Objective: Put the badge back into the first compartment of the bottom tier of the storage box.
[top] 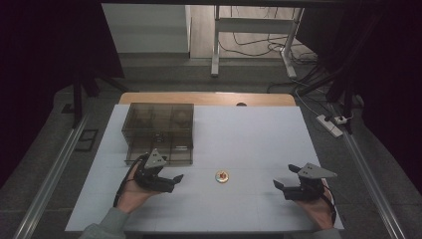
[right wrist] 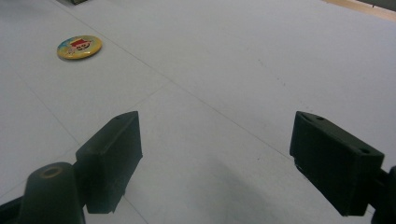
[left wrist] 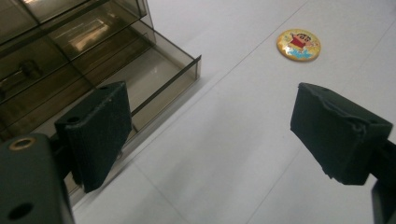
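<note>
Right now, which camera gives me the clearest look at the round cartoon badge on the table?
The left gripper view: the badge lies flat beyond its open jaws, close enough to make out the cartoon figure. The right gripper view shows it smaller and at a flatter angle. In the high view it is a tiny disc between the two hand-held grippers.

Both grippers black w/ blocky rectangular jaws. Left gripper [top: 167, 180] and right gripper [top: 285, 180] each carry a grey three-cornered plate on top. Black cable loops by each wrist. Grey sleeve [top: 104, 225] at 7 o'clock. Round screw holes in jaw mounts.
</note>
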`<state>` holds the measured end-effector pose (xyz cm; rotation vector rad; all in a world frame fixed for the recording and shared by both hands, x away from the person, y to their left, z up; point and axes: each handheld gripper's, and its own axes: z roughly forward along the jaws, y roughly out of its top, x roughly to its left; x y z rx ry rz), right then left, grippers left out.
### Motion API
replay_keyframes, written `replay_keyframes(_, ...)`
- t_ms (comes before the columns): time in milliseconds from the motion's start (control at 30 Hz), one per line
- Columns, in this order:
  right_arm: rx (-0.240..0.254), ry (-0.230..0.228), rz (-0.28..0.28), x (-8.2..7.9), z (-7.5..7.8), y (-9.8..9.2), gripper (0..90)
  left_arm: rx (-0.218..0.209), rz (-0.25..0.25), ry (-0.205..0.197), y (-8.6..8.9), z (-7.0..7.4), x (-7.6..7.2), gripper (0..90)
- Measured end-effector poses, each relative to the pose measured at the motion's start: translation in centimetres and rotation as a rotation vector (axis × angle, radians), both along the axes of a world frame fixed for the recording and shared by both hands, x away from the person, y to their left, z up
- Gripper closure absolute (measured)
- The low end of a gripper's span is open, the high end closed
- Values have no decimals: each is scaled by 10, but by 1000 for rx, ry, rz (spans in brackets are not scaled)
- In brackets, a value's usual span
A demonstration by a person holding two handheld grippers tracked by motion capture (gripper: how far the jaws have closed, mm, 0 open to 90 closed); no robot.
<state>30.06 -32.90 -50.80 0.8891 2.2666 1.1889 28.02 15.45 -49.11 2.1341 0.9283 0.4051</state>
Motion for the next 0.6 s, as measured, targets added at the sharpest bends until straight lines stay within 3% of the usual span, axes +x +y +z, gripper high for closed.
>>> replay_keyframes(300, -3, 1, 0, 0, 0, 0, 164, 23, -19, 5, -18, 2, 7, 135)
replay_keyframes(600, -5, 1, -1, 0, 0, 0, 164, 16, -47, 14, -29, 2, 12, 136)
